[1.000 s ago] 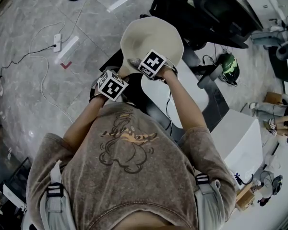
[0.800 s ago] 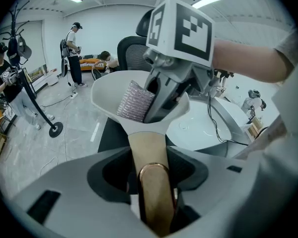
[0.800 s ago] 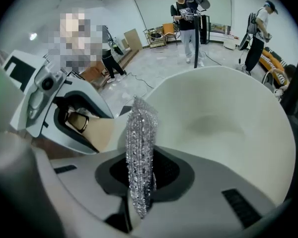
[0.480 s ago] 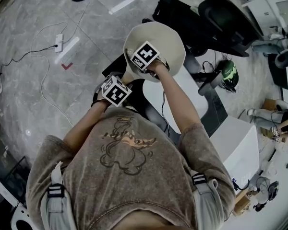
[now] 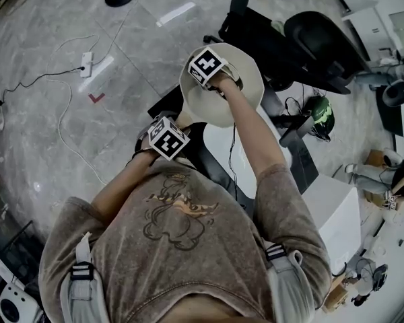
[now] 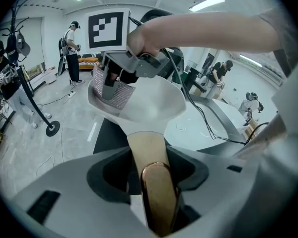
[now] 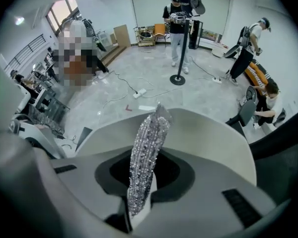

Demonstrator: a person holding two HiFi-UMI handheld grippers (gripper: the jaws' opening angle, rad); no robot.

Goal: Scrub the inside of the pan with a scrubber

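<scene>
A cream pan (image 5: 230, 94) is held up in the air in front of the person. Its tan handle with a copper end (image 6: 157, 182) lies between the jaws of my left gripper (image 6: 150, 175), which is shut on it. My right gripper (image 5: 207, 67) reaches steeply down into the pan at its far left side. It is shut on a silver mesh scrubber (image 7: 146, 155), which stands edge-on between the jaws. From the left gripper view the scrubber (image 6: 115, 92) rests against the pan's inner wall (image 6: 156, 105) near the rim.
Below the pan are a white round table (image 5: 252, 143) and a black stand. A black office chair (image 5: 320, 36) and a green helmet (image 5: 321, 96) are to the right. Cables and a power strip (image 5: 86, 62) lie on the floor. People stand farther off (image 7: 179, 21).
My right gripper has slid with the scrubber across the pan, from the near side to the far rim. The left gripper keeps its hold on the handle in the same place.
</scene>
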